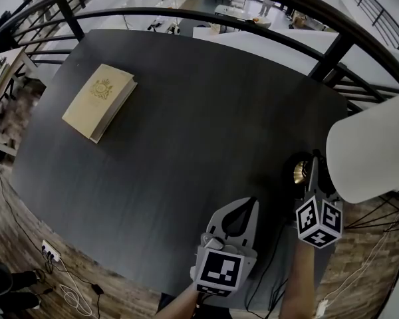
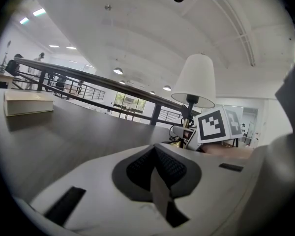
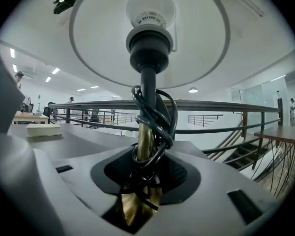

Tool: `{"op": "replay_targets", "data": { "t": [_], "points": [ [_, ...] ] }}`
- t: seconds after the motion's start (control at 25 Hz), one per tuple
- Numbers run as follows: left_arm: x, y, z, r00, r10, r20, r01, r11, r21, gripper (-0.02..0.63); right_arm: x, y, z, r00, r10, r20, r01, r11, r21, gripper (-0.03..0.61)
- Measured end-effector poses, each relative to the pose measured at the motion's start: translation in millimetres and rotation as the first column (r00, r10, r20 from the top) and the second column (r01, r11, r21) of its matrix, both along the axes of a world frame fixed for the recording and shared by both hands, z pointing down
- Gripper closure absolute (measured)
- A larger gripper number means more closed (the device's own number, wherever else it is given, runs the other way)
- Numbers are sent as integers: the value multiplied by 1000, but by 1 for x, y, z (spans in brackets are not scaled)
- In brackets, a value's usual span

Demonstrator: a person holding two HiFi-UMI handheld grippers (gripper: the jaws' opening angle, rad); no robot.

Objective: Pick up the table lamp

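Brass-stemmed table lamp (image 3: 145, 132), white shade, black cord wound round the stem: stood at the dark table's (image 1: 186, 145) right edge. Right gripper (image 1: 312, 173) lay nearly level, jaws pinching the stem. Left gripper (image 1: 248, 203) alongside, nearly level, jaws pressed together, empty.

**Clearance, table top (image 1: 186, 151):** centre and near edge bare; wide lane open L to R.

**Obstructions:**
- Book (image 1: 100, 102): closed, flat, far-left; well apart from both grippers.
- Table lamp (image 1: 369, 151), right edge: shade overhangs the stem (image 3: 146, 132) and blocks approach from above. Side access only, under the shade.
- Cord (image 3: 157, 113): wound round the stem, bulks it out.
- Right gripper (image 1: 313, 168): clamped on stem + cord, so the near side is taken.
- Left gripper (image 1: 251, 205): jaws together, near the lamp's left.
- Railing (image 1: 334, 53): bounds the far and right sides.
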State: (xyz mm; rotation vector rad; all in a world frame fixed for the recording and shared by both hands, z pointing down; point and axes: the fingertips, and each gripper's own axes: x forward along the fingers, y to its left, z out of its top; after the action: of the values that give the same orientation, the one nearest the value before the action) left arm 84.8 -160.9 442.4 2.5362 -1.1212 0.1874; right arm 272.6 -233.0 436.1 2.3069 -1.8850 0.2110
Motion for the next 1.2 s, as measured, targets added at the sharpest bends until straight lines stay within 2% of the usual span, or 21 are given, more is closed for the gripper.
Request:
{"op": "replay_targets", "data": {
  "t": [0.28,0.56,0.76,0.92,1.08,1.2],
  "points": [
    [3,1,7,1000,4,-4,-5,1000,-16,595,-2,0,-7,1000,-20,3,20,998,63,450],
    [2,1,10,1000,-17,-14,16,998,-53,595,-3,0,-10,999,-50,3,50,996,69,459],
    [5,-1,12,1000,1,7,-1,1000,-7,595,-2,-1,-12,998,-65,2,65,995,74,462],
    [14,-2,14,1000,9,-13,-10,998,-58,595,-3,0,-12,997,-78,5,77,994,74,463],
    [33,-14,8,996,82,-33,-83,996,-22,595,-4,0,-12,996,-86,2,86,993,77,463],
    [53,-21,-12,979,157,-131,-161,987,-20,595,-5,0,-10,996,-91,4,90,993,75,463]
  ]
}}
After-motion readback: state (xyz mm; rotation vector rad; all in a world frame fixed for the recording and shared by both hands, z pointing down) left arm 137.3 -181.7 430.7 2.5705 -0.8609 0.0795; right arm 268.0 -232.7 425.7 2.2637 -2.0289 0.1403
